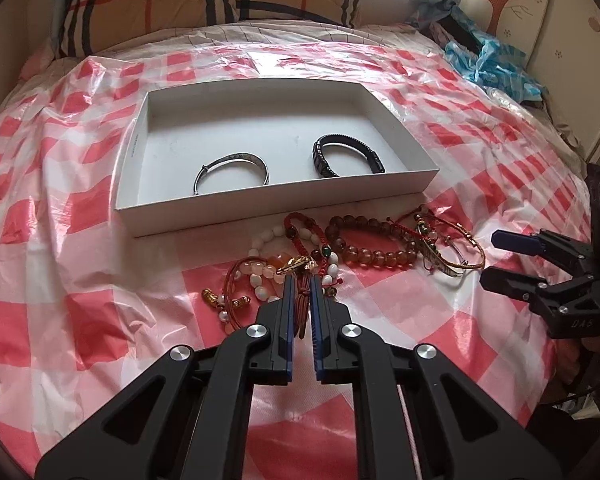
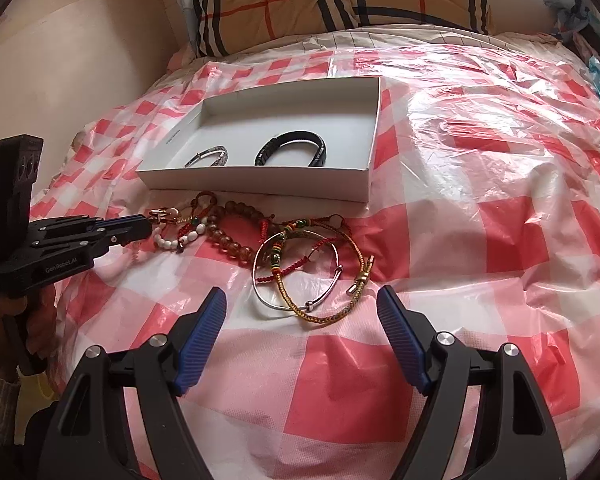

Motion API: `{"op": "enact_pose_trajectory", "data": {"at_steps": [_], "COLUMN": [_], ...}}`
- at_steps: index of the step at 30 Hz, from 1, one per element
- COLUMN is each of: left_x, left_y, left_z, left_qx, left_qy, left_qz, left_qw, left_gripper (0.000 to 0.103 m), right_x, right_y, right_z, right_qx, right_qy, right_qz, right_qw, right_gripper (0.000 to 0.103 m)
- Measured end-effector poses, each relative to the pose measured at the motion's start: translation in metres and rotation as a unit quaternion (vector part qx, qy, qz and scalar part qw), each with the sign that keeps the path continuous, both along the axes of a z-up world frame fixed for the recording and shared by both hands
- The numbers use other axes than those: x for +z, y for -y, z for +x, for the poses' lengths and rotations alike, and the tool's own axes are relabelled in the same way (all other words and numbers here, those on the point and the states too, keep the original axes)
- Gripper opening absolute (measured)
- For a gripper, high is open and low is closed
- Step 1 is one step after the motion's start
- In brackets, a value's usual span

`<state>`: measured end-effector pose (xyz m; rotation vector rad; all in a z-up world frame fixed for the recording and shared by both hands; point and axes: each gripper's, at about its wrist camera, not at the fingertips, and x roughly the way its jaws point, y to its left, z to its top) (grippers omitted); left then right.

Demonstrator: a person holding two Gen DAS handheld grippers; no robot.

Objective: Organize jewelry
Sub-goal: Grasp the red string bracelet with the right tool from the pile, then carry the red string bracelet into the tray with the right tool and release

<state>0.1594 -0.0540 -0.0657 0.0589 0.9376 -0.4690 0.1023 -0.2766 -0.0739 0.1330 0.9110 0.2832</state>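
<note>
Two bangles: we saw them already inside the shallow white cardboard box [image 1: 148, 148].
Left claw [image 1: 301, 280]: clamped on a red-brown corded bracelet [image 1: 300, 304].
Box from claw: straight ahead, long axis crosswise.
Right claw [image 2: 302, 300]: gaped empty, farther off.

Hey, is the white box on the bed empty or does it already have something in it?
Not empty. The white box holds two bracelets lying flat: a silver bangle and a black bracelet. The other jewelry lies outside it.
</note>
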Motion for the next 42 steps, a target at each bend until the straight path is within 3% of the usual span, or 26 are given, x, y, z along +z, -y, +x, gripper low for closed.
{"op": "enact_pose_trajectory", "data": {"at_steps": [7, 11, 14, 20, 24, 25, 26, 29, 42], "left_x": [0.017, 0.017, 0.012, 0.003, 0.003, 0.003, 0.002, 0.003, 0.020], "left_y": [-0.032, -0.046, -0.051, -0.056, -0.055, -0.056, -0.055, -0.056, -0.053], "left_z": [-0.019, -0.026, -0.030, -0.032, -0.032, -0.032, -0.032, -0.032, -0.041], "left_qx": [0.046, 0.070, 0.077, 0.079, 0.075, 0.074, 0.074, 0.074, 0.069], "left_qy": [0.020, 0.021, 0.015, 0.007, 0.010, 0.010, 0.010, 0.009, 0.023], "left_qz": [-0.044, -0.067, -0.075, -0.088, -0.089, -0.090, -0.091, -0.093, -0.094], "left_qw": [0.9978, 0.9951, 0.9941, 0.9930, 0.9932, 0.9931, 0.9931, 0.9929, 0.9929], "left_gripper": [0.007, 0.007, 0.007, 0.007, 0.007, 0.007, 0.007, 0.007, 0.007], "right_x": [0.004, 0.011, 0.009, -0.015, -0.020, -0.020, -0.021, -0.021, 0.027], "right_y": [-0.027, -0.056, -0.076, -0.111, -0.121, -0.122, -0.122, -0.117, -0.075], "right_z": [0.014, 0.038, 0.063, 0.100, 0.107, 0.108, 0.109, 0.107, 0.056], "right_qx": [0.044, 0.095, 0.119, 0.151, 0.157, 0.155, 0.154, 0.152, 0.116], "right_qy": [0.001, 0.011, 0.002, -0.036, -0.032, -0.031, -0.035, -0.036, 0.009], "right_qz": [0.003, -0.001, 0.005, -0.011, -0.030, -0.036, -0.038, -0.030, 0.022], "right_qw": [0.999, 0.995, 0.993, 0.988, 0.987, 0.987, 0.987, 0.987, 0.993], "right_gripper": [0.075, 0.064, 0.056, 0.054, 0.052, 0.042, 0.022, 0.007, 0.006]}}
